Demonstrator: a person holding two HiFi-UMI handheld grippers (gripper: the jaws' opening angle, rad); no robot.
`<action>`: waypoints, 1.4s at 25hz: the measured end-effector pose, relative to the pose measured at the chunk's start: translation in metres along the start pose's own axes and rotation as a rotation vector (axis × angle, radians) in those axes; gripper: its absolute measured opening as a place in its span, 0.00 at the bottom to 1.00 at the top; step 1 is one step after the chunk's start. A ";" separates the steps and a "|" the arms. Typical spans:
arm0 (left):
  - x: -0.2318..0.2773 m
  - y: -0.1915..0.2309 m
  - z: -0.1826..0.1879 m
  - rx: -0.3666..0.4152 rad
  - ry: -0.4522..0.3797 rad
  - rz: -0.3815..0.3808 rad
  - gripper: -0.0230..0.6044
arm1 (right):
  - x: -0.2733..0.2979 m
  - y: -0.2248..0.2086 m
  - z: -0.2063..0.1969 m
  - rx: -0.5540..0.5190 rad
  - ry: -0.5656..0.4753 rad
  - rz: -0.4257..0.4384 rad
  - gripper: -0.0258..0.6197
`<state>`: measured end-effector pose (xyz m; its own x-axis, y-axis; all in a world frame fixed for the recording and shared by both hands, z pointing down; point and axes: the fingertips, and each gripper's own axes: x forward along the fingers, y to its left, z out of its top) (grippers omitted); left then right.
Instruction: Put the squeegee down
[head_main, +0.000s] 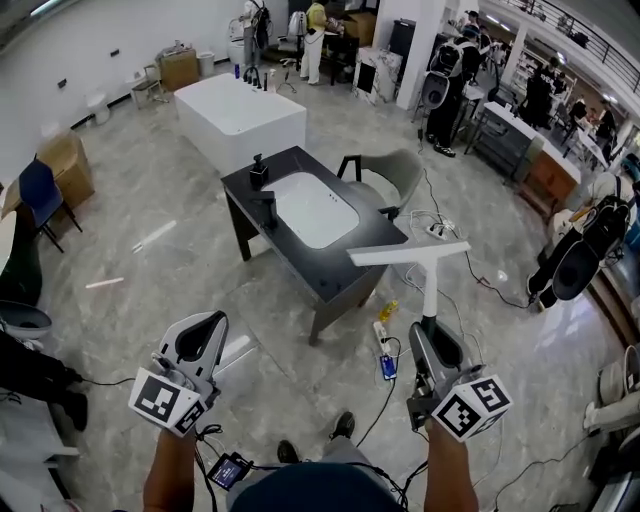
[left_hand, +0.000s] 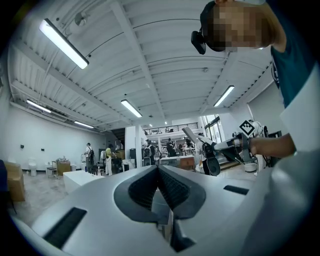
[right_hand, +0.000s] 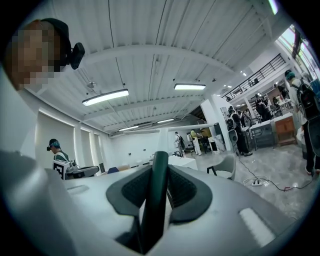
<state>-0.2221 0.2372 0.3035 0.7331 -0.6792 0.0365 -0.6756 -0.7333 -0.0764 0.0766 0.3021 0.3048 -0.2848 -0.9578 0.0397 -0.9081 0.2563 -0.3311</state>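
Pale polished stone floor (head_main: 150, 260) spreads through a big, busy workshop hall. Ahead of the person stands a dark grey rectangular bench (head_main: 345, 275) with a white rounded basin (head_main: 312, 208) sunk into its top.

The white T-shaped squeegee with a dark handle (head_main: 430, 285) is off the bench, held up in the air. The right hand-held gripper (head_main: 428, 335) pinches its handle, and the right gripper view shows the dark handle (right_hand: 156, 200) clamped upright between the ribbed pads. The blade bar sits crosswise at the top, over the near right corner of the bench as the head view frames it. The left hand-held gripper (head_main: 207, 325) carries nothing; in the left gripper view its pads are pressed together at the tips (left_hand: 159, 172).

The step in hand looks like the carry to a resting place, with the release not yet begun. To do it well:
- Bring the tool over a bare stretch of the dark top, clear of the basin and of the black tap fittings (head_main: 262, 190) at its far side.
- Lower it until blade and handle both bear on the surface, and only then spread the jaws, so that it neither drops nor tips.
- Mind the trailing cables and power strip (head_main: 385, 350) on the floor by the bench leg when stepping in.
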 end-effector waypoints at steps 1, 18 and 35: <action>0.006 -0.001 0.000 0.001 0.005 0.009 0.05 | 0.006 -0.007 0.002 0.002 0.003 0.011 0.20; 0.111 -0.030 0.005 0.026 0.056 0.179 0.05 | 0.084 -0.137 0.039 0.039 0.035 0.177 0.20; 0.182 -0.040 0.004 0.032 0.073 0.206 0.05 | 0.108 -0.204 0.041 0.074 0.063 0.204 0.20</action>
<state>-0.0621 0.1431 0.3096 0.5717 -0.8156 0.0890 -0.8066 -0.5786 -0.1210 0.2440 0.1413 0.3378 -0.4815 -0.8762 0.0231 -0.8051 0.4317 -0.4067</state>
